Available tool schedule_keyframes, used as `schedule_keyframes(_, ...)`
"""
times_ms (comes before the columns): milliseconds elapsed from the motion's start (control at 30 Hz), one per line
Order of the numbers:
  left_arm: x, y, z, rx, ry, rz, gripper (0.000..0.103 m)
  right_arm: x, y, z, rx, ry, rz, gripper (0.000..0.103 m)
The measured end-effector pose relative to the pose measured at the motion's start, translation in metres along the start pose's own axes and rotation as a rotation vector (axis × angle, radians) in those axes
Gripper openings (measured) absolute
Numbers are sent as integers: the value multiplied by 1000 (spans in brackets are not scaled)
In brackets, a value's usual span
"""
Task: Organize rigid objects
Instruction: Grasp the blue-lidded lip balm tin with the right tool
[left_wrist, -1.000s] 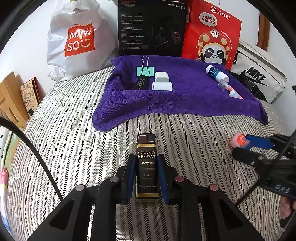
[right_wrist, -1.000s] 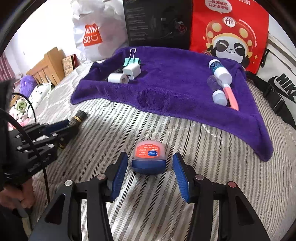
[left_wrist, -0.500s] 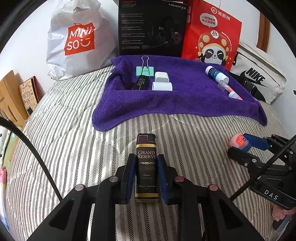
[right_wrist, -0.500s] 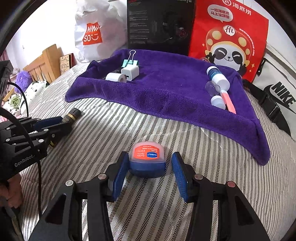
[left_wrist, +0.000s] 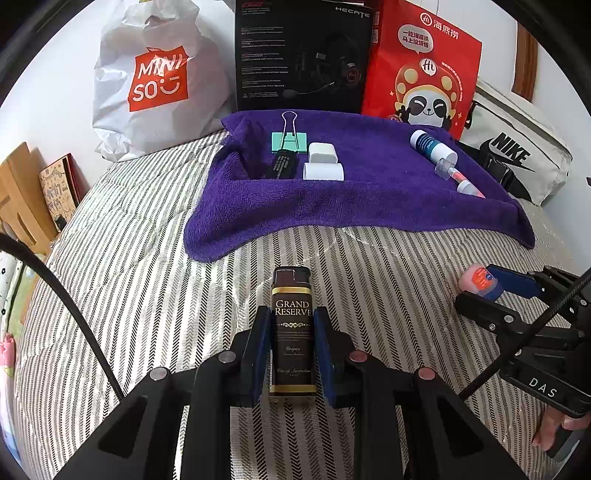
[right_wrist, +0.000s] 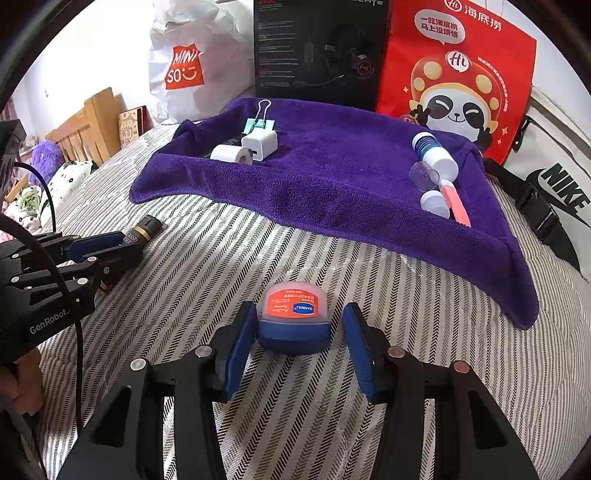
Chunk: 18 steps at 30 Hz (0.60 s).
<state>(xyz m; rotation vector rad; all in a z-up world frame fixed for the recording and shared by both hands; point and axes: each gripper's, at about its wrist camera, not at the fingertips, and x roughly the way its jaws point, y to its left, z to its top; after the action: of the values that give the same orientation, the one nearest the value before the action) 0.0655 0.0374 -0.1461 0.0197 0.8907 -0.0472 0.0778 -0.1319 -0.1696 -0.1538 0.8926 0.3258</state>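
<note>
Striped bedding (left_wrist: 129, 295) covers a bed, with a purple towel (left_wrist: 369, 192) spread toward its far edge, in front of a white shopping bag (left_wrist: 155, 74), a black headset box (left_wrist: 303, 55) and a red panda bag (left_wrist: 424, 74).

On the towel's left part lie a teal binder clip (left_wrist: 290, 142), a white charger plug (left_wrist: 323, 152), a white roll (left_wrist: 323, 171) and a small black item. Near its right edge lie a white bottle (left_wrist: 432, 146) and a pink tube.

On the bare bedding in front of the towel, the left gripper (left_wrist: 291, 350) is clenched on a dark lighter (left_wrist: 293, 332) labelled Grand Reserve, pads pressed to its long sides.

To its right, the right gripper (right_wrist: 299, 343) brackets a round blue balm jar (right_wrist: 293, 317) with an orange lid. One finger touches the jar's left side; a gap shows on the right, so the jar is not yet grasped.

Risks, as I judge them: the round jar may roll or squirt forward when squeezed off-centre, the soft mattress may let it tip, and the two grippers, working near each other, may collide over the towel.
</note>
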Motion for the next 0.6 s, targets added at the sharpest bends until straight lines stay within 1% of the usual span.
schedule_keyframes(400, 0, 1, 0, 1, 1, 0, 23, 0, 0, 0, 2, 0, 2, 48)
schedule_keyframes(500, 0, 1, 0, 1, 0, 0, 23, 0, -1, 0, 11, -2, 0, 43)
schedule_keyframes(533, 0, 1, 0, 1, 0, 1, 23, -1, -3, 0, 21, -3, -1, 37)
schedule_keyframes(600, 0, 1, 0, -2, 0, -2, 23, -2, -9, 0, 52, -8, 16, 37)
